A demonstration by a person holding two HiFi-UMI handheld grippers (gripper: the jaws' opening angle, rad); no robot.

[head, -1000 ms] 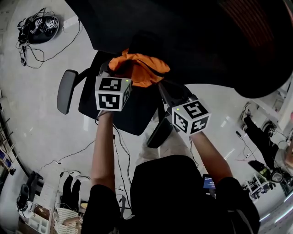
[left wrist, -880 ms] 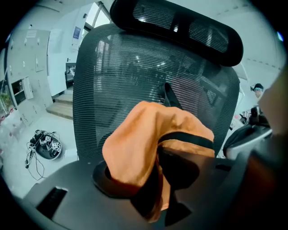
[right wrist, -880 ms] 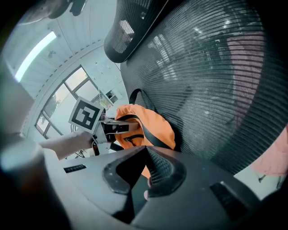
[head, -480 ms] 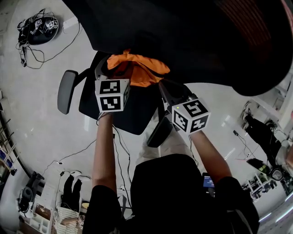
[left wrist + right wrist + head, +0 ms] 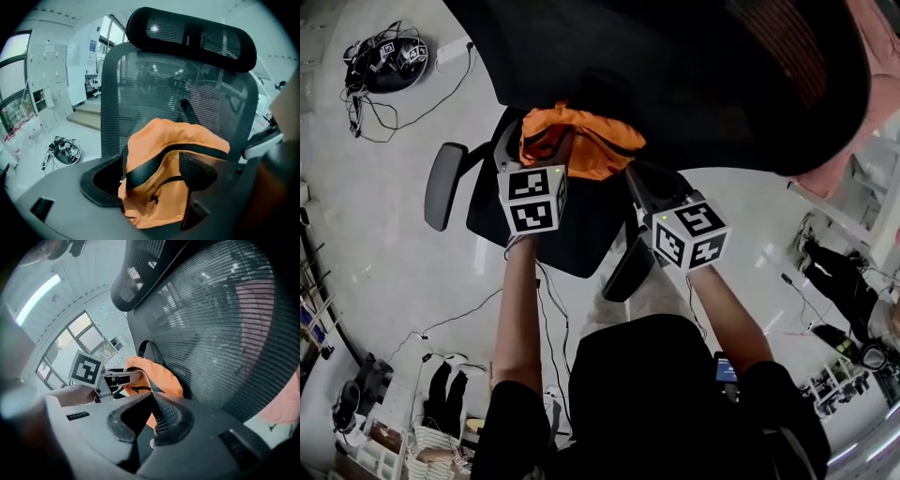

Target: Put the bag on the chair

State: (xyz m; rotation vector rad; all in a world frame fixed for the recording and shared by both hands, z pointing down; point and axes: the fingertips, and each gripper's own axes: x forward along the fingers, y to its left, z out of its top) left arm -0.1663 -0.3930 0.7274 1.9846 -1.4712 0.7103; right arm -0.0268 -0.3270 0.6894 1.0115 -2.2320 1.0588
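We find no word, brand or number that can be read. The left cube (image 5: 532,199) and right cube (image 5: 689,236) bear only black-and-white square markers, no letters. The wall sheets (image 5: 47,50) and blue poster (image 5: 92,45) in the left gripper view are too small to read.

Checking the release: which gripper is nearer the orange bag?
Left. The left gripper has the bag between its just-opening jaws; the right gripper, jaws together, is beside its right edge.
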